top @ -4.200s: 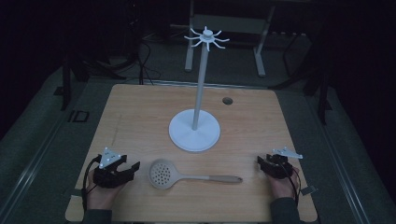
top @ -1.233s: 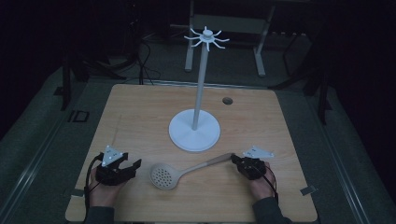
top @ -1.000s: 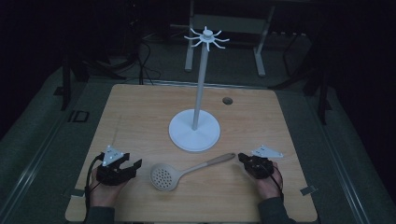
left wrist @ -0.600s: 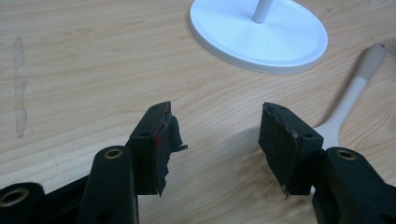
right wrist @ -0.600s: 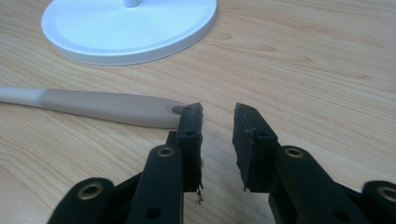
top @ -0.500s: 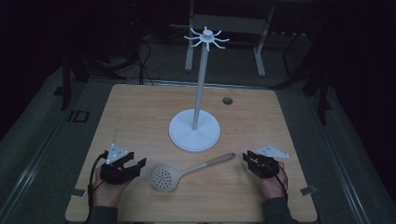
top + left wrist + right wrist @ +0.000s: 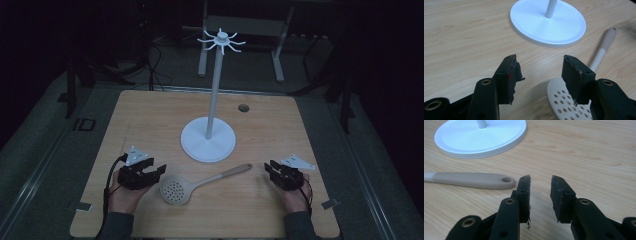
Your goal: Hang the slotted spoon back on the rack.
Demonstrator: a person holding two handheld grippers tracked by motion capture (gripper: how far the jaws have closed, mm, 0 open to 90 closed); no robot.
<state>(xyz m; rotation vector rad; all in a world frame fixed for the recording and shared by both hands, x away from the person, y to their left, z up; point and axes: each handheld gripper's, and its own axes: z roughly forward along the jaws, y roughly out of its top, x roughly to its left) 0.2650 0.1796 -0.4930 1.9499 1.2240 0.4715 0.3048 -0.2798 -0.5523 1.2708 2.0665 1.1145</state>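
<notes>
A beige skimmer lies on the wooden table, its perforated head (image 7: 174, 190) at the near left and its handle (image 7: 225, 176) slanting up to the right toward the white stand's round base (image 7: 208, 140). My left gripper (image 7: 156, 170) rests just left of the head, open and holding nothing. In the left gripper view the left gripper (image 7: 540, 72) has the head (image 7: 560, 101) beside its right jaw. My right gripper (image 7: 269, 170) sits right of the handle's end, apart from it, open. In the right gripper view the handle's holed tip (image 7: 505, 180) lies left of the right gripper (image 7: 541, 187).
The stand's thin pole (image 7: 215, 90) rises from the base to a crown of hooks (image 7: 221, 40). A small round hole (image 7: 243, 107) sits in the table's far right part. Tape tabs (image 7: 82, 206) mark the near corners. Dark floor surrounds the table.
The skimmer's handle has swung from level to slanting toward the stand. My right gripper, which was at the handle's end, has drawn back to the right. My left gripper edged toward the head.
</notes>
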